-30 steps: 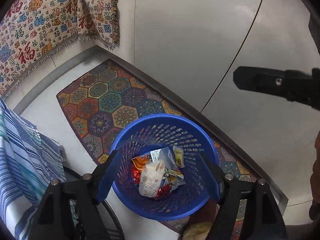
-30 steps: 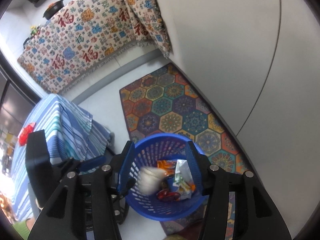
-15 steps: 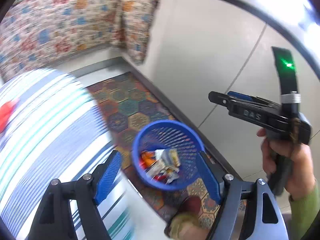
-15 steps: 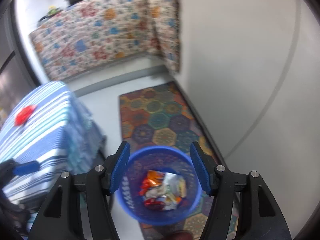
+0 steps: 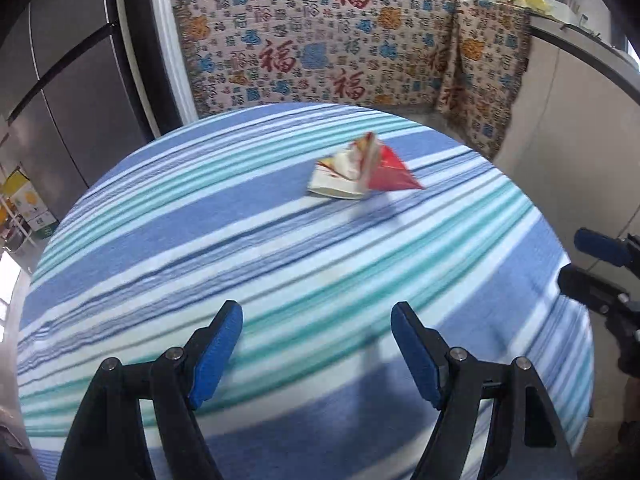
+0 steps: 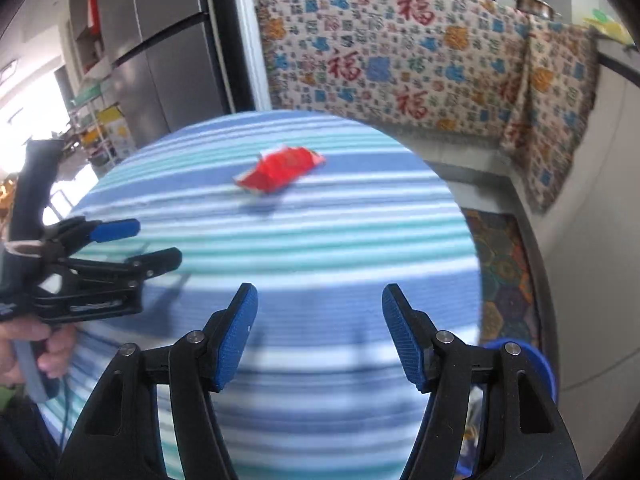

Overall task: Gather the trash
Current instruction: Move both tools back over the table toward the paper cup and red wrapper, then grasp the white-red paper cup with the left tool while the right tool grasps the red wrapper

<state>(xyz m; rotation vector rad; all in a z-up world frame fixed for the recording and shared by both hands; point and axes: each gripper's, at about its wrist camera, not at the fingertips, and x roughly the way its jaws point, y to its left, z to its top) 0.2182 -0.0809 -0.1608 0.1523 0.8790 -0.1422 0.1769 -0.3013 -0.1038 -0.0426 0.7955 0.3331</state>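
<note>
A crumpled red and white wrapper [image 5: 360, 172] lies on the round table with the blue and teal striped cloth [image 5: 240, 240], towards its far side. My left gripper [image 5: 317, 312] hovers over the near part of the table, open and with nothing between its pads. My right gripper [image 6: 319, 292] is also open and holds nothing, with the same wrapper [image 6: 280, 170] ahead of it. The blue basket [image 6: 540, 364] shows only as a rim on the floor, low at the right of the table [image 6: 320, 240]. Each gripper appears in the other's view: left gripper [image 6: 158, 240], right gripper [image 5: 572, 258].
A counter draped in a patterned cloth [image 5: 320, 60] stands behind the table, with pans on top. A grey fridge [image 5: 60, 100] is at the far left. A hexagon-patterned rug [image 6: 504, 272] lies on the floor along the white cabinet fronts at the right.
Both grippers have swung up and away from the blue basket of trash to above the striped table. The right jaws have widened. The wrapper on the table has come into view.
</note>
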